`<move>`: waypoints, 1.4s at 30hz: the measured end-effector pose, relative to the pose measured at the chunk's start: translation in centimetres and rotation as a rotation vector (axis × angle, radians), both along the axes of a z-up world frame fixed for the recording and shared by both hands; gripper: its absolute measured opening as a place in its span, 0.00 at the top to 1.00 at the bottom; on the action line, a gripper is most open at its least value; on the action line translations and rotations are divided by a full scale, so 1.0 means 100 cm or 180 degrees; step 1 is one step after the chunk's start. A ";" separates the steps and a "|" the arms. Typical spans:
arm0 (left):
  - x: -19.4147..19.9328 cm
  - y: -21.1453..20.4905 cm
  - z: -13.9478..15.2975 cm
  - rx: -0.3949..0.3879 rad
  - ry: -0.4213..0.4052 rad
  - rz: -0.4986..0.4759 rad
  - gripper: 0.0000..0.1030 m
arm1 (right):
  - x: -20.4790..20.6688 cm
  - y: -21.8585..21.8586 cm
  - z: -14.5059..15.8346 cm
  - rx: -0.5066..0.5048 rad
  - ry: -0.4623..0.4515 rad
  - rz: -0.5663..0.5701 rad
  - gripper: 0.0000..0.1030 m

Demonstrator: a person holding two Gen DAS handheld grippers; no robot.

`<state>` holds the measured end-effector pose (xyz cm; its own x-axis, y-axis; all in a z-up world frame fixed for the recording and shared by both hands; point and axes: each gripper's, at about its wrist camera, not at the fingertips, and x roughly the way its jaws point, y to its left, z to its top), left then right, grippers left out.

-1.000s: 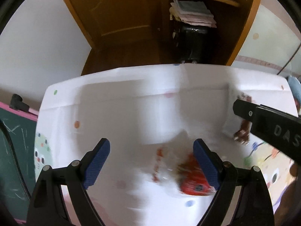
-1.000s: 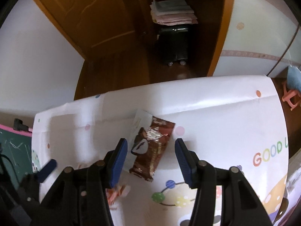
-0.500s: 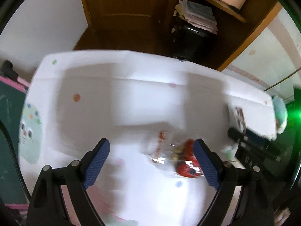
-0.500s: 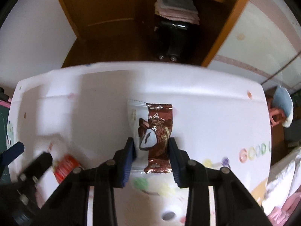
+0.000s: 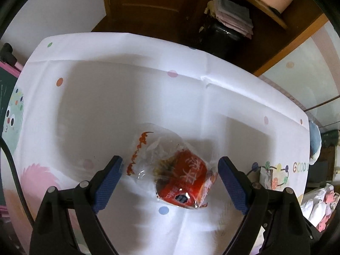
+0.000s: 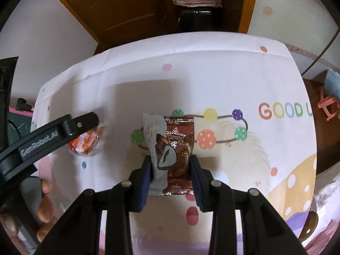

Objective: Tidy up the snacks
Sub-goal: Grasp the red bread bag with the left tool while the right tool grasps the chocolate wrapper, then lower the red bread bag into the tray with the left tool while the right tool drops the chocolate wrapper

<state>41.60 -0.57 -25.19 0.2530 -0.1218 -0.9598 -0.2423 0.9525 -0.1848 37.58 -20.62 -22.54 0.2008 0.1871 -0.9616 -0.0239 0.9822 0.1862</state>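
Note:
A red snack in a clear wrapper [image 5: 180,174] lies on the white patterned tablecloth [image 5: 127,97]. My left gripper [image 5: 170,178] is open, its blue pads on either side of the snack without touching it. In the right wrist view the same red snack [image 6: 86,142] lies at the left under the left gripper's finger [image 6: 70,125]. My right gripper [image 6: 171,170] is shut on a brown and grey chocolate snack packet [image 6: 170,148], held over the tablecloth [image 6: 212,80].
The table's far edge drops to a dark wood floor with a door [image 5: 153,2] and a shelf holding folded cloths [image 5: 231,12]. A green board [image 5: 5,89] stands at the left. A pink toy chair [image 6: 328,106] stands off the table's right side.
My right gripper closed on the chocolate packet and carried it nearer, over the coloured dots. My left gripper swung round, staying open over the red snack.

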 end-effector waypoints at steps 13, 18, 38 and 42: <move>-0.004 -0.011 0.003 0.0225 -0.0025 -0.0004 0.36 | 0.005 -0.009 -0.006 0.0181 0.0017 -0.0079 0.66; -0.008 -0.015 0.012 0.0048 -0.0210 -0.0272 0.71 | 0.004 -0.016 -0.005 0.0228 0.0046 -0.0095 0.66; -0.157 0.012 0.170 0.0071 -0.1076 -0.0996 0.71 | -0.127 -0.009 0.147 0.0179 -0.0783 0.0227 0.67; -0.218 0.021 0.213 0.0040 -0.1237 -0.1133 0.71 | -0.186 0.003 0.186 0.0028 -0.1126 0.0365 0.67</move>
